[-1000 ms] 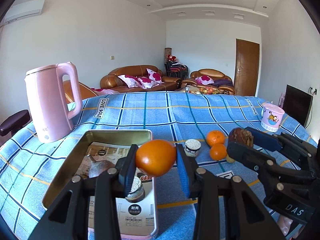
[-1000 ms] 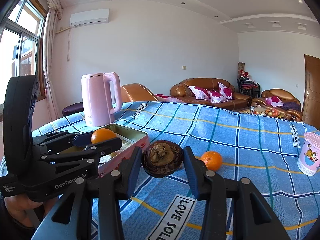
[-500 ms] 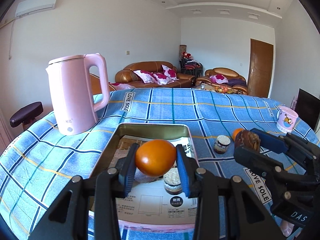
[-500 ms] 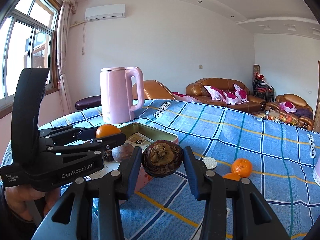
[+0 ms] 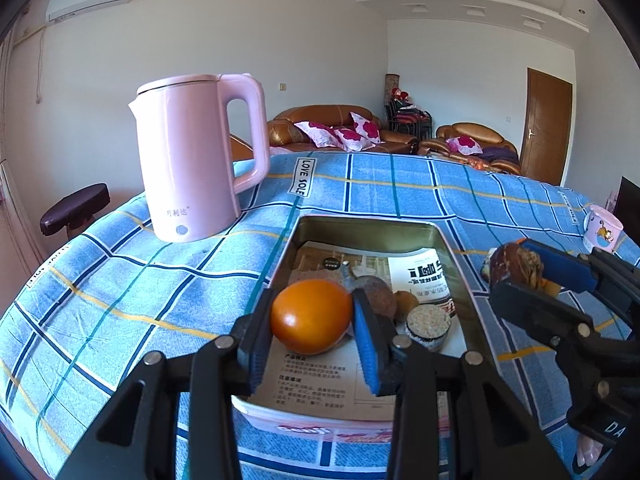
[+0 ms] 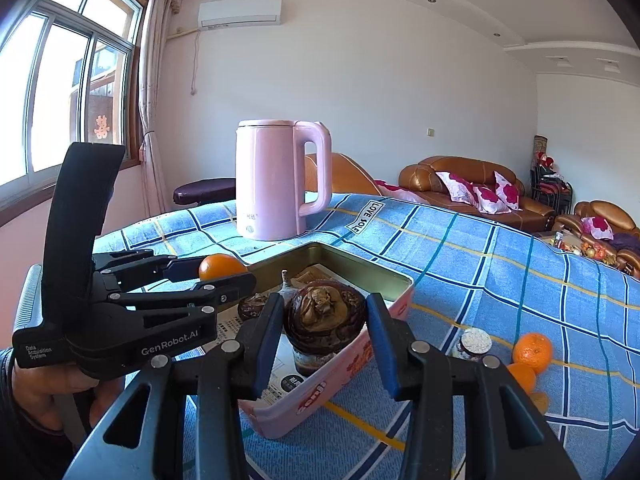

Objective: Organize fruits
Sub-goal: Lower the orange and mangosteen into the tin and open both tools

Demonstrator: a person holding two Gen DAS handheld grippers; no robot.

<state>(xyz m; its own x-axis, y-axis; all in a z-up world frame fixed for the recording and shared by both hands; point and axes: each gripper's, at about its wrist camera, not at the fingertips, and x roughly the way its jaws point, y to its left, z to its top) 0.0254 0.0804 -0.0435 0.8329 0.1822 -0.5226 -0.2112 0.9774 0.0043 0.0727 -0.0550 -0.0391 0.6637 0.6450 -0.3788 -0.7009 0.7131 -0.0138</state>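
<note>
A table covered with a blue checked cloth [image 5: 120, 280] holds an open rectangular metal tin [image 5: 360, 226], and everything here is placed in relation to that tin.

The left gripper [image 5: 312, 322] is clamped on a smooth orange [image 5: 310, 316], pressing it from both sides with its blue pads [image 5: 366, 344]. The orange hangs above the near end of the tin, clear of the printed paper that lines the bottom.

The right gripper [image 6: 325, 320] grips a dark brown, wrinkled round fruit [image 6: 325, 316] between its fingers. Seen from its own camera, this fruit is held above the tin's near corner; from the left camera it appears just outside the tin's right wall.

Inside the tin, lying on the paper, are another brown fruit [image 5: 376, 298], a small yellowish fruit [image 5: 406, 302] touching it, and a small jar with a pale grainy lid [image 5: 428, 322].

On the cloth to the right of the tin stand a second small jar [image 6: 474, 344] and a cluster of mandarins [image 6: 532, 352].

Behind the tin's far left corner stands an upright pink electric kettle [image 5: 192, 156]. A pink cartoon mug [image 5: 602, 228] sits well off to the tin's far right.

A hand [image 6: 48, 396] holds the left gripper's handle.
</note>
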